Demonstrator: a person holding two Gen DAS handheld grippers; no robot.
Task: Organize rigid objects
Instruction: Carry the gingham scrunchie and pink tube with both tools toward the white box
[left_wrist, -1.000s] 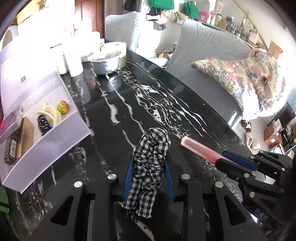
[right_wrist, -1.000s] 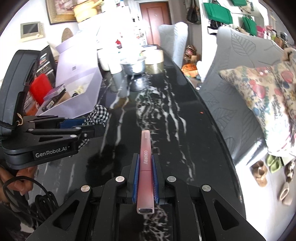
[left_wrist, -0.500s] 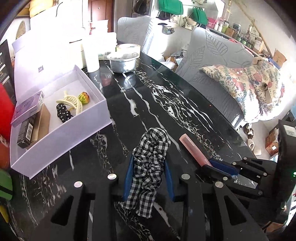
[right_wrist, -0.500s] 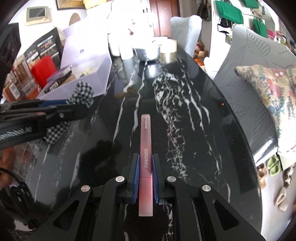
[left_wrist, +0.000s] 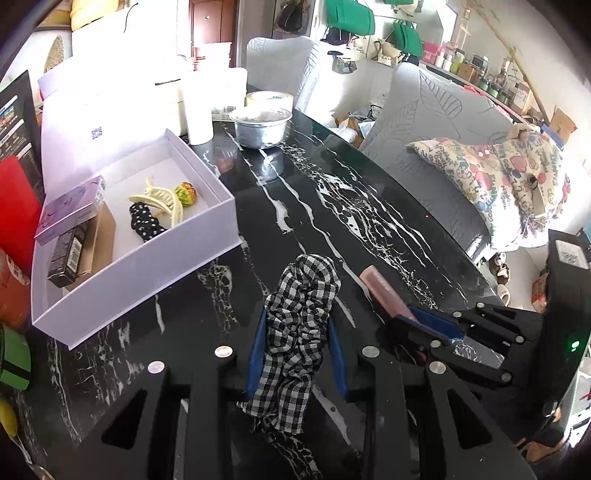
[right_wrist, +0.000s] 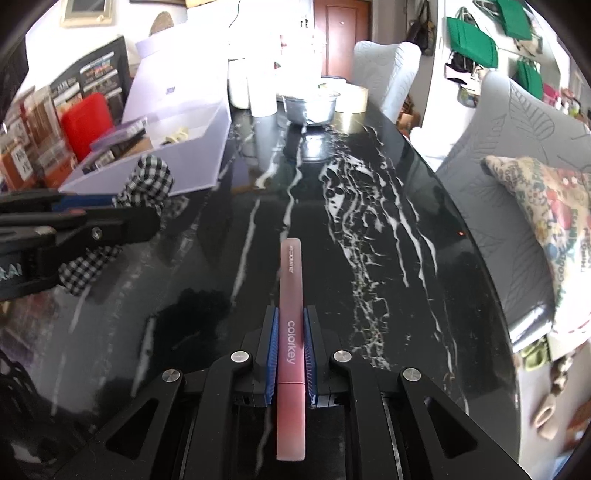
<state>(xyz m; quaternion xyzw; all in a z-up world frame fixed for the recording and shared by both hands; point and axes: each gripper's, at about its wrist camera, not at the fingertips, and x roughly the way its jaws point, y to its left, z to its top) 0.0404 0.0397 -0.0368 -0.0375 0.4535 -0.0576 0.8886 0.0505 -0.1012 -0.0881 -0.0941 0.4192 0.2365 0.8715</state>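
Here the left gripper (left_wrist: 298, 354) is clamped on a black-and-white checked scrunchie (left_wrist: 295, 332), low in the centre of the left wrist view, and the right gripper (right_wrist: 290, 354) is closed narrowly on a slim pink Colorkey tube (right_wrist: 291, 332), low in the centre of the right wrist view. Both things are held above the tabletop (left_wrist: 332, 206), it seems, with the white open box (left_wrist: 207, 236) at the left of the frame.

The step in hand is judged to be the carry to that box. It is best done if each item is brought over the box's front wall before any release, and if the tube is lowered flat into the bare floor near the cream claw clip (left_wrist: 162, 199) and the dotted scrunchie (left_wrist: 146, 223). The two grippers are close together, so one at a time is advised.

The tabletop is glossy black marble with white veins. A metal bowl (left_wrist: 260, 127) and a tape roll (left_wrist: 269, 99) are seen at the upper centre, grey chairs and a patterned cushion (left_wrist: 498, 173) at the right.
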